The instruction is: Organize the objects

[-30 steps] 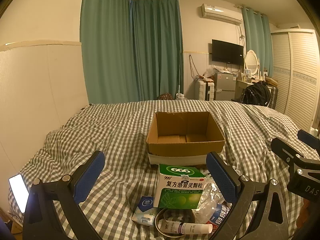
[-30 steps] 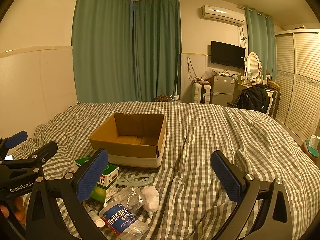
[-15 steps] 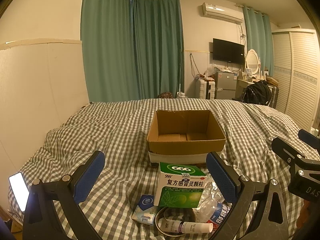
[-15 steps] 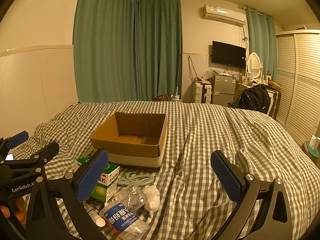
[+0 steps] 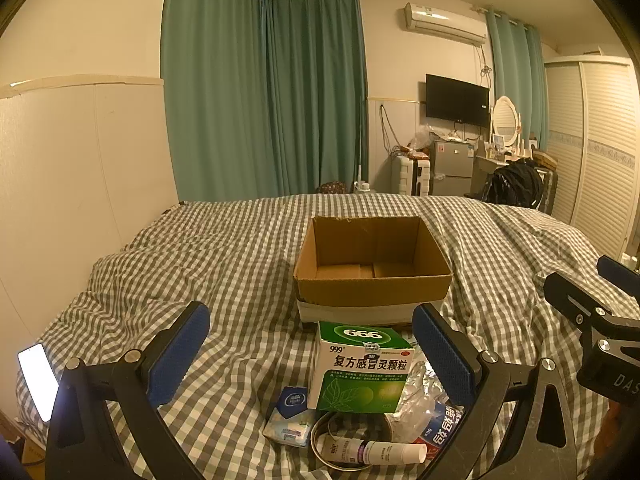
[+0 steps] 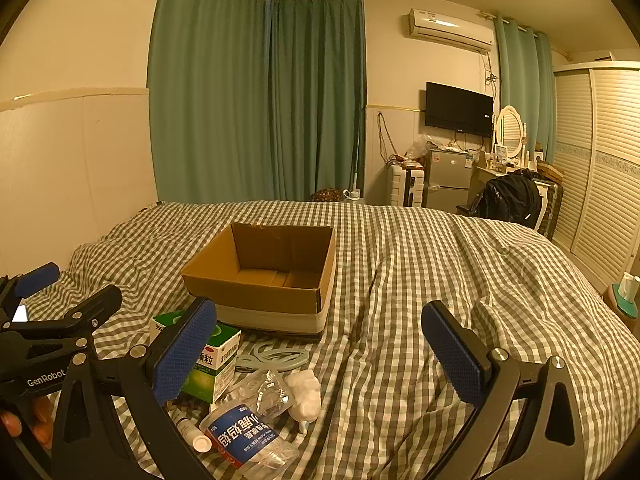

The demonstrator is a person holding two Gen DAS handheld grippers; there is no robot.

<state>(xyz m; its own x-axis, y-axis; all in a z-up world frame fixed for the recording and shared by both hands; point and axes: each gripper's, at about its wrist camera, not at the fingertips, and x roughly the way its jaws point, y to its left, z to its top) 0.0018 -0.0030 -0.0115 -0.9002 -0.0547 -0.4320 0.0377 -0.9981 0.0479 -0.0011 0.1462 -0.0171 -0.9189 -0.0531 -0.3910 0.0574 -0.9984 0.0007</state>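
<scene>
The work surface is a bed (image 5: 224, 264) covered with a grey-and-white checked quilt, rumpled into folds. The left tool (image 5: 310, 354) hangs over the near edge with its blue pads spread wide apart and nothing between them; the right tool (image 6: 320, 354) is likewise spread open and empty. An open cardboard box (image 5: 372, 268) sits on the quilt ahead of the left tool, with no contents visible. Between that tool's fingers stands a green-and-white medicine carton (image 5: 360, 368), just in front of the box. Below it lie a small blue-and-white packet (image 5: 290, 416), a tube (image 5: 376, 451) and crumpled clear plastic (image 5: 418, 404). In the right wrist view, a blue-labelled plastic bottle (image 6: 248, 440) and a white cotton wad (image 6: 306, 394) lie near the right tool's left finger. A lit phone (image 5: 38, 380) rests at the bed's left edge. Green curtains (image 5: 264, 96), a wall air conditioner (image 5: 444, 24), a television (image 5: 456, 100) and a louvred wardrobe (image 5: 600, 152) stand beyond the bed.
</scene>
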